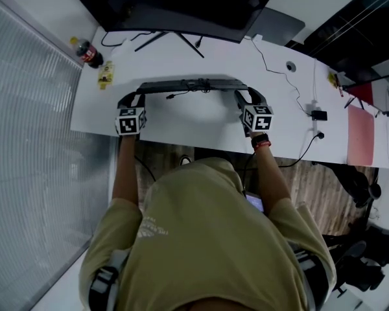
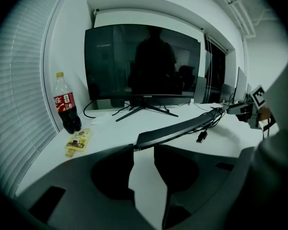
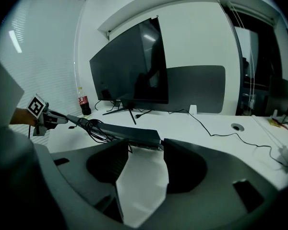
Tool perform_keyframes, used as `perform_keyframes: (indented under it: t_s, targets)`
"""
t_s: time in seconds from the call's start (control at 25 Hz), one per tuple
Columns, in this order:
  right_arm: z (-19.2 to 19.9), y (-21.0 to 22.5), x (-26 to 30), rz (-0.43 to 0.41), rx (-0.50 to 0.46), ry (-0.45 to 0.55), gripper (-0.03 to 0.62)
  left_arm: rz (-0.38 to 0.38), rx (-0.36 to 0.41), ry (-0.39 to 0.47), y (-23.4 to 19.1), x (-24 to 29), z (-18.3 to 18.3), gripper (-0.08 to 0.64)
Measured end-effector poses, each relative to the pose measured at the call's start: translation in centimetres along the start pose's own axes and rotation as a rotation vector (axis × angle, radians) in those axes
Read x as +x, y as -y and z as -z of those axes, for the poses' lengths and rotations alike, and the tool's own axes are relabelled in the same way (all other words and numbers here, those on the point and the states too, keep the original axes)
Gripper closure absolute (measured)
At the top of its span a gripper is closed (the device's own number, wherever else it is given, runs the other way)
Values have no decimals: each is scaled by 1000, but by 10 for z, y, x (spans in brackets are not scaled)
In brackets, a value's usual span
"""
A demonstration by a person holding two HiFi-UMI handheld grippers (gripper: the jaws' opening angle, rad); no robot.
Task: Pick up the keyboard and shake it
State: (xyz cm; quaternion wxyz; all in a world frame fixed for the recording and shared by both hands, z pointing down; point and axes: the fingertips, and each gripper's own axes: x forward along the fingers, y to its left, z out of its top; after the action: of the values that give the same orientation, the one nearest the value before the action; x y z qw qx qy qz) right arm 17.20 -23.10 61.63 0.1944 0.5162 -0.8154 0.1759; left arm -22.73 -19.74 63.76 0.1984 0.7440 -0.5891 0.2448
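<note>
The black keyboard (image 1: pixel 191 85) hangs edge-on above the white desk (image 1: pixel 181 125), held by its two ends. My left gripper (image 1: pixel 137 94) is shut on its left end, my right gripper (image 1: pixel 241 94) on its right end. In the left gripper view the keyboard (image 2: pixel 182 126) runs away to the right from my jaw tips (image 2: pixel 144 147), and its cable with a USB plug (image 2: pixel 200 138) dangles below. In the right gripper view the keyboard (image 3: pixel 129 133) stretches left from my jaw tips (image 3: pixel 146 145), with the cable bunched on it.
A large dark monitor (image 1: pixel 175 5) on a splayed stand fills the back of the desk. At the far left stand a cola bottle (image 1: pixel 89 52) and a yellow snack packet (image 1: pixel 105 75). A grey panel (image 1: pixel 275 24), white cables and small items lie to the right.
</note>
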Motion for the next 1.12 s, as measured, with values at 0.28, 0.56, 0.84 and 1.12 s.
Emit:
perform_keyframes:
  t_s: [0.28, 0.56, 0.84, 1.12]
  targets:
    - [30, -4, -8, 0, 2, -64, 355, 0, 5, -65, 7, -3, 31, 419]
    - [63, -7, -6, 20, 47, -142, 356, 19, -15, -145, 17, 0, 63, 417]
    - [81, -7, 0, 32, 55, -192, 356, 21, 8, -200, 15, 11, 86, 417]
    - [93, -7, 8, 43, 98, -240, 356, 24, 3, -231, 15, 16, 95, 417]
